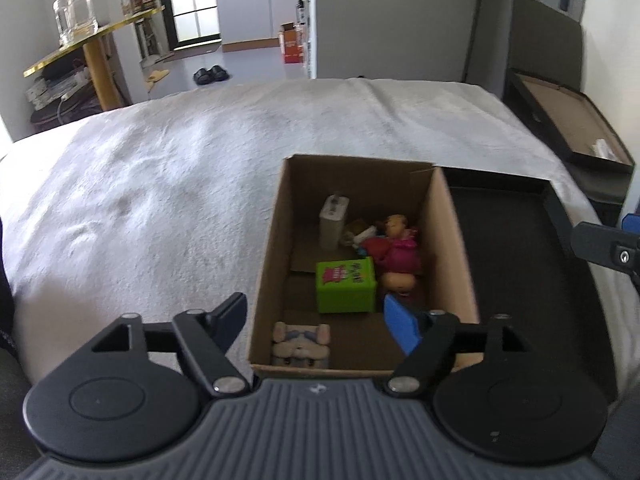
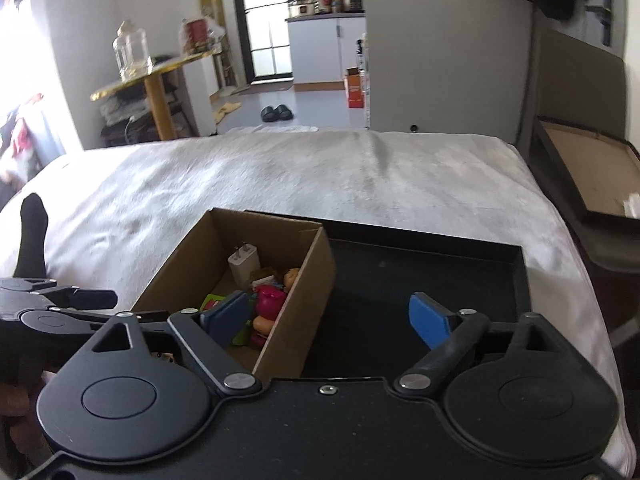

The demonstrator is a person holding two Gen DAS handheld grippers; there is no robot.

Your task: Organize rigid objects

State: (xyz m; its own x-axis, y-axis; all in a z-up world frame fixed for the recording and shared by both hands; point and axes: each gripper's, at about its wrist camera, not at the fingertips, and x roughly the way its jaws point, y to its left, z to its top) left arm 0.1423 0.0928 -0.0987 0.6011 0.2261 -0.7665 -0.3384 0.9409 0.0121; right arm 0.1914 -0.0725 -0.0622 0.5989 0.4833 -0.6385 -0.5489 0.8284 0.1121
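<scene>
Hovering over a cardboard box (image 1: 448,240) on a bed (image 1: 160,184), the left tool (image 1: 316,320) and right tool (image 2: 328,320) both stand wide apart with nothing gripped. Inside the box lie a green cube (image 1: 346,286), a white charger (image 1: 333,222), a pink doll (image 1: 400,246) and a small grey toy (image 1: 301,346). A black tray (image 1: 516,248) touches the box's right side.

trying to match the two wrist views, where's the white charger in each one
Left wrist: the charger stands at the far left of the box, prongs up, above the green cube.
Right wrist: the charger is in the box's far corner, left of picture centre, prongs up.
Shared landmark: the pink doll lying just right of it.
</scene>
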